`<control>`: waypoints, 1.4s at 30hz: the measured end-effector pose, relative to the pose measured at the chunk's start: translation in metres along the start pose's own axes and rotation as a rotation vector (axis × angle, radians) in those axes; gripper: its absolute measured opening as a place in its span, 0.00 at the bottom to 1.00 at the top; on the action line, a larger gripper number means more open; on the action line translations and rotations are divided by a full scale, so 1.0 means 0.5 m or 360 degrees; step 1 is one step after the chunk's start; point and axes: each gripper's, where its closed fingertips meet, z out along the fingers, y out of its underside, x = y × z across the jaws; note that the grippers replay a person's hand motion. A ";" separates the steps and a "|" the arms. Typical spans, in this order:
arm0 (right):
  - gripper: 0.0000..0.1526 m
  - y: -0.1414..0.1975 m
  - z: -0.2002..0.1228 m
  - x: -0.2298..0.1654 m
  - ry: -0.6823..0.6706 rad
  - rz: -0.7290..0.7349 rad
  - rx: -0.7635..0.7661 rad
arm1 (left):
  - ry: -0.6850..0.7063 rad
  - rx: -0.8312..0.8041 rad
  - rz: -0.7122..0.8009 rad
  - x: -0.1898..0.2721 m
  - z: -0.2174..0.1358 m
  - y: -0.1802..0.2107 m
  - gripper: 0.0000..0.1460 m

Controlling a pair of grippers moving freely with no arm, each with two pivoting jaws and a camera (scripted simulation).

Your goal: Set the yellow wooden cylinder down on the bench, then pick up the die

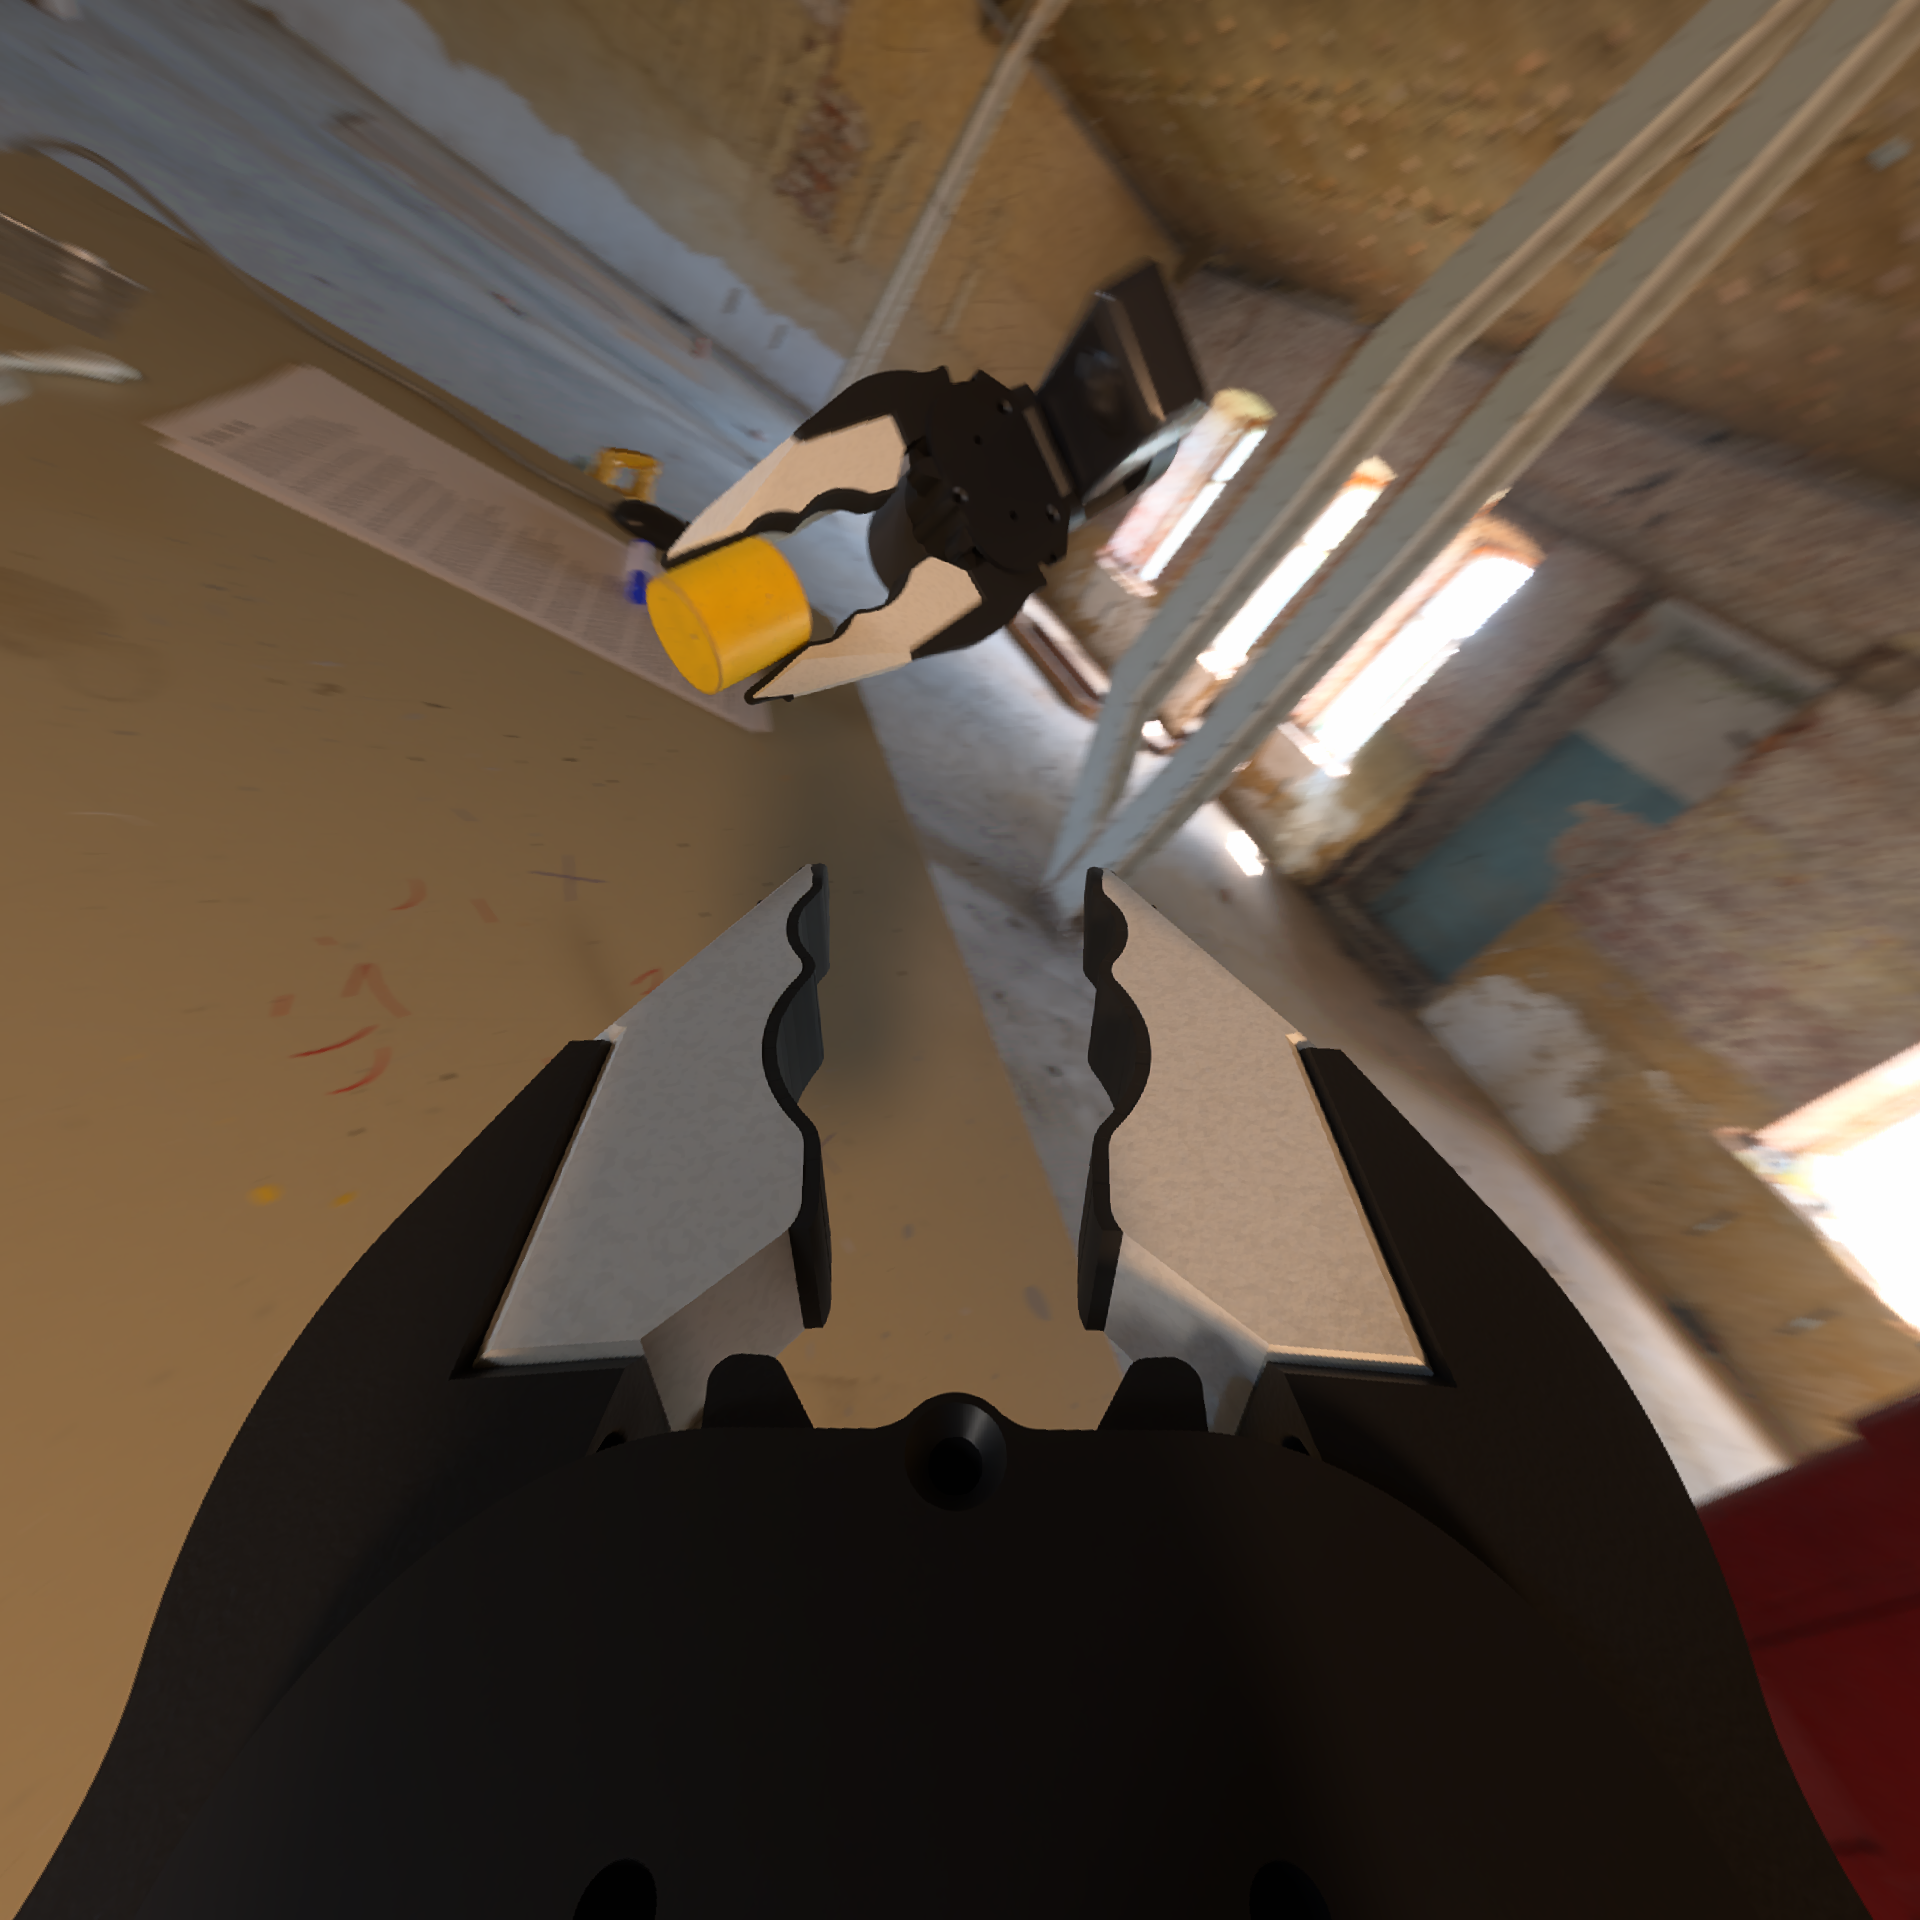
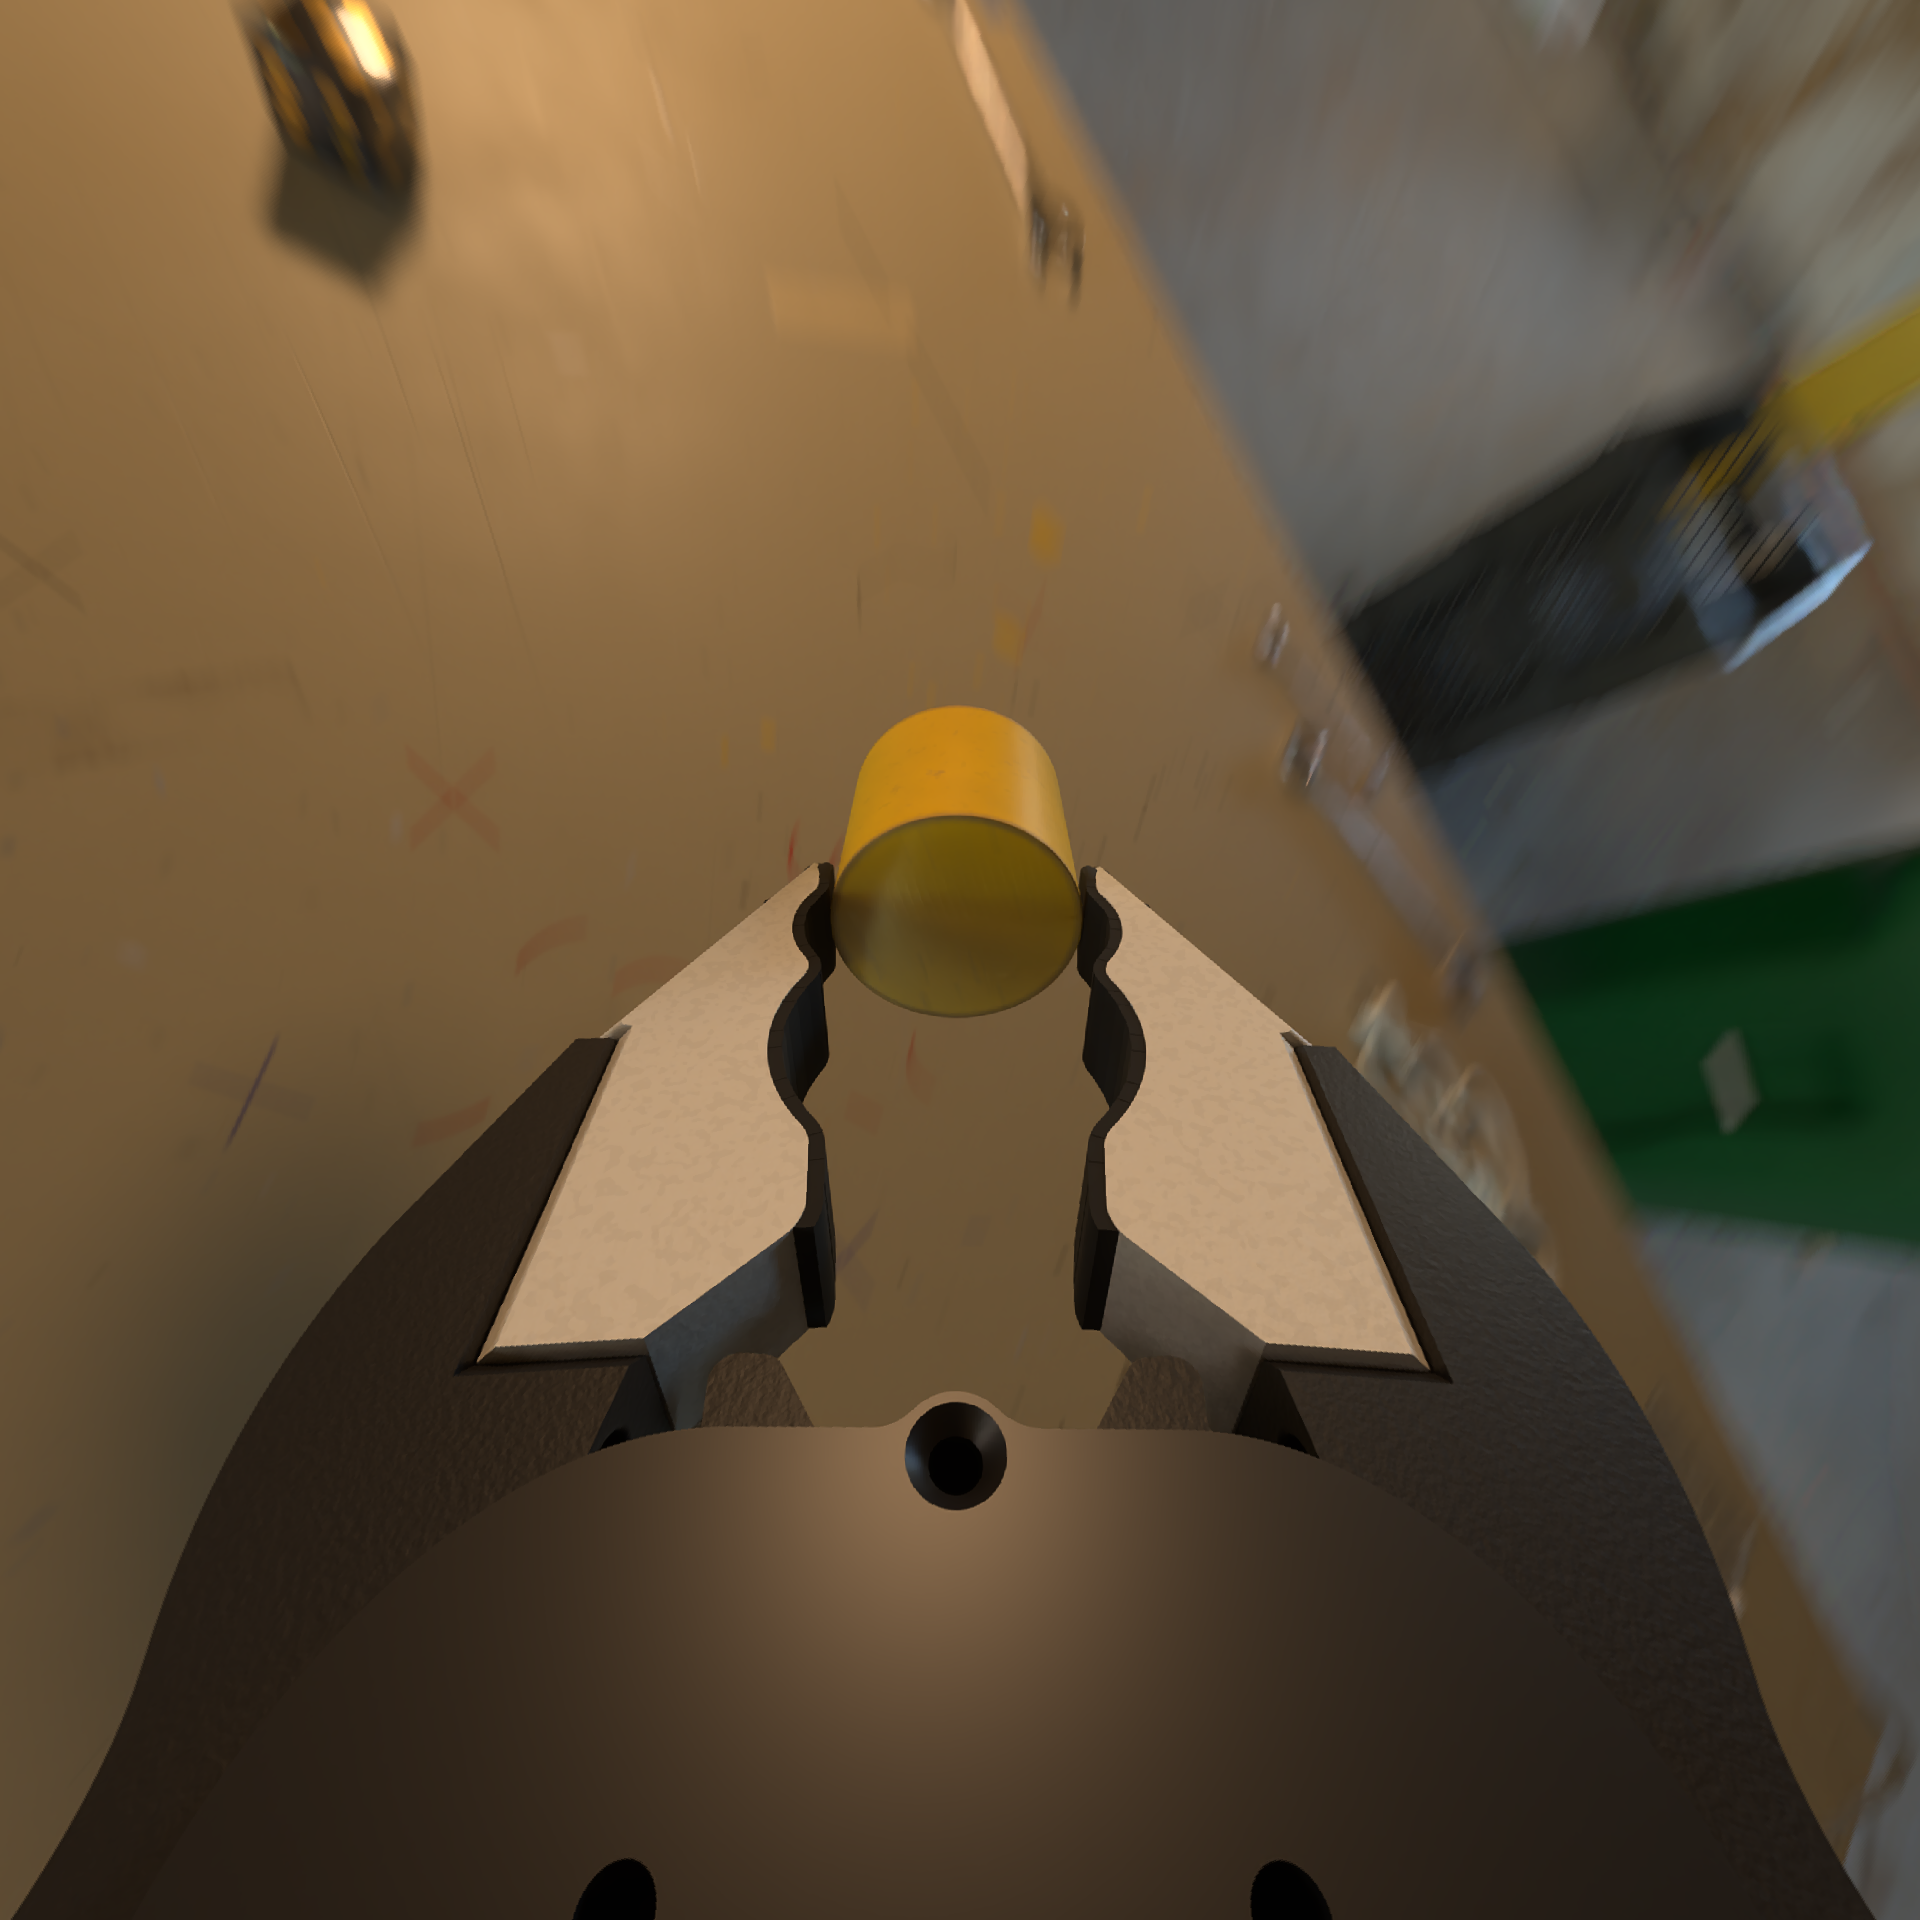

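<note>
Placement comes first: your right tool (image 2: pixel 956 914) grips the yellow wooden cylinder (image 2: pixel 956 873) at its very fingertips, one flat end facing the camera, held above the counter (image 2: pixel 364 623). With so shallow a hold, I judge you should lower slowly, bring a flat end square to the surface, and part the fingers only once it rests, or it may roll. Your left tool (image 1: pixel 956 894) hangs open and empty near the counter's edge. A dark, blurred object (image 2: pixel 332 114) lies far up the counter in the right wrist view; whether it is the die I cannot tell. A white printed sheet (image 1: pixel 416 499) lies beyond the cylinder, with small items at its far end. The counter's edge runs close on one side, so set down inward, on the bare scuffed stretch.
</note>
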 end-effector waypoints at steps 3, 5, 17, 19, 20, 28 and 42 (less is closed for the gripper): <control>0.31 0.169 0.020 0.011 -0.0209 0.0293 -0.0541 | -0.0280 -0.0021 0.0174 -0.002 -0.045 -0.011 0.33; 0.31 0.250 0.053 0.000 -0.0372 0.0396 -0.0806 | -0.0477 -0.0006 0.0303 -0.004 -0.075 -0.021 0.33; 0.31 0.406 0.175 -0.022 -0.0552 0.0545 -0.1390 | -0.1341 -0.0286 0.0504 -0.081 -0.229 0.008 0.35; 0.31 0.421 0.177 -0.025 -0.0569 0.0551 -0.1437 | -0.1564 -0.0402 0.0433 -0.110 -0.283 0.030 0.34; 0.31 0.428 0.178 -0.027 -0.0578 0.0553 -0.1462 | -0.1669 -0.0453 0.0395 -0.121 -0.310 0.040 0.33; 0.32 0.430 0.181 -0.021 -0.0542 0.0618 -0.1471 | -0.1944 -0.0750 0.0014 -0.163 -0.425 0.140 0.29; 0.44 0.385 0.138 0.015 -0.0372 0.0572 -0.1286 | -0.1604 -0.1259 -0.0519 -0.171 -0.421 0.319 0.36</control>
